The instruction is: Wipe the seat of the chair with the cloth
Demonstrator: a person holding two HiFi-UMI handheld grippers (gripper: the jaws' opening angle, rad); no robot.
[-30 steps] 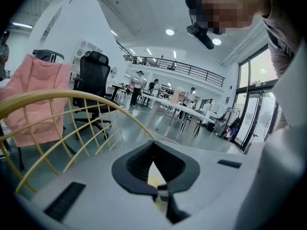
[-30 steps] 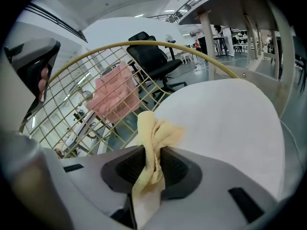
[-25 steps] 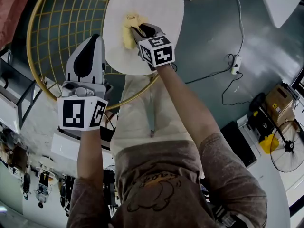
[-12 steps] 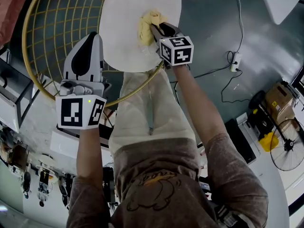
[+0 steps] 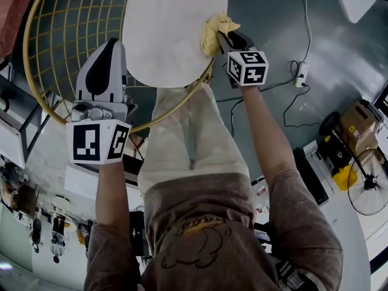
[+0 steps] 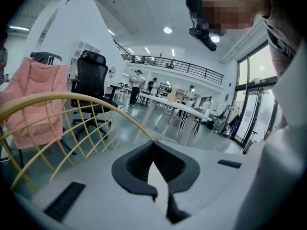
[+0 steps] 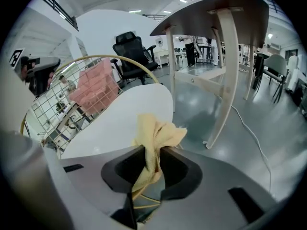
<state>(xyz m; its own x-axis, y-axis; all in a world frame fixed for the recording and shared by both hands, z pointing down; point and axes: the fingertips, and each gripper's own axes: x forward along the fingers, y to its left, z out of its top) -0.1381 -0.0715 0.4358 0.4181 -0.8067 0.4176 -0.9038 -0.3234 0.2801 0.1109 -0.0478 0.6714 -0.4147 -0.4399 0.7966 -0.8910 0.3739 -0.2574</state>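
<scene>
Right arm stretched forward, right gripper [image 5: 224, 36] clamped on the cloth [image 5: 212, 34] at the seat's [image 5: 163, 35] 3 o'clock edge. The left gripper [image 5: 113, 44], closed and empty, hovers at 9 o'clock.

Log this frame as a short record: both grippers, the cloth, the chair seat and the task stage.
right gripper: shut on the cloth, at the seat's right edge
left gripper: shut, empty, held left of the seat
cloth: yellow, bunched, against the seat's right rim
seat: white, rounded, nothing else on it
backrest: gold wire grid, at the seat's left
stage: wiping under way, cloth at the seat's edge
</scene>
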